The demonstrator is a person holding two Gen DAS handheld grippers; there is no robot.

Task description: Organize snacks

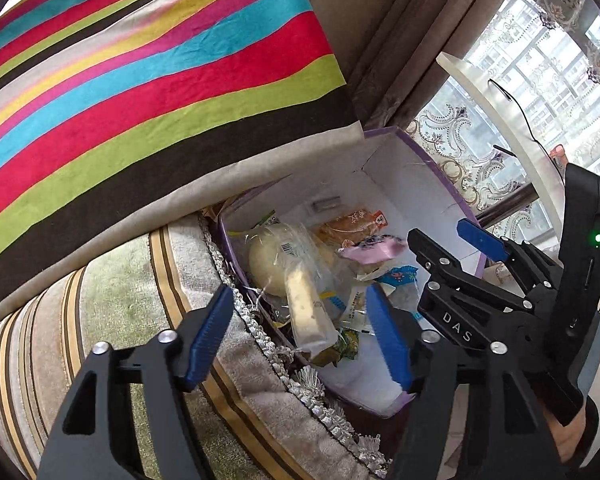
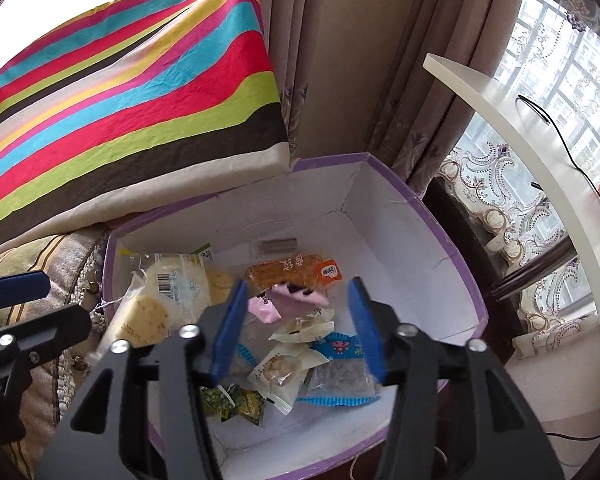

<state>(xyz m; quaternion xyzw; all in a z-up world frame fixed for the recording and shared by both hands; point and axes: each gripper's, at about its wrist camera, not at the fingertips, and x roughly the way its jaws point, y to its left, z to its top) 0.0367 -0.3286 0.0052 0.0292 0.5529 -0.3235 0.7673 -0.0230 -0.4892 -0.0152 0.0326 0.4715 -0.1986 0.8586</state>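
Two empty tools [image 1: 300, 336] [image 2: 296, 328] above one snack-filled box [image 2: 412, 216].

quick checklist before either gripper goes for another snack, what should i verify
1. Left gripper open and empty: ok.
2. Right gripper open and empty: ok.
3. White cardboard box with purple rim open on top, snacks inside: ok.
4. Pink crinkled wrapper lies on top of the pile, between the right gripper's fingers in its view: ok.
5. The two grippers are apart, not touching: ok.
6. Striped multicolour cushion overhangs the box's rear left edge: not ok, may hinder reach there.
7. Snacks left outside the box: cannot tell.
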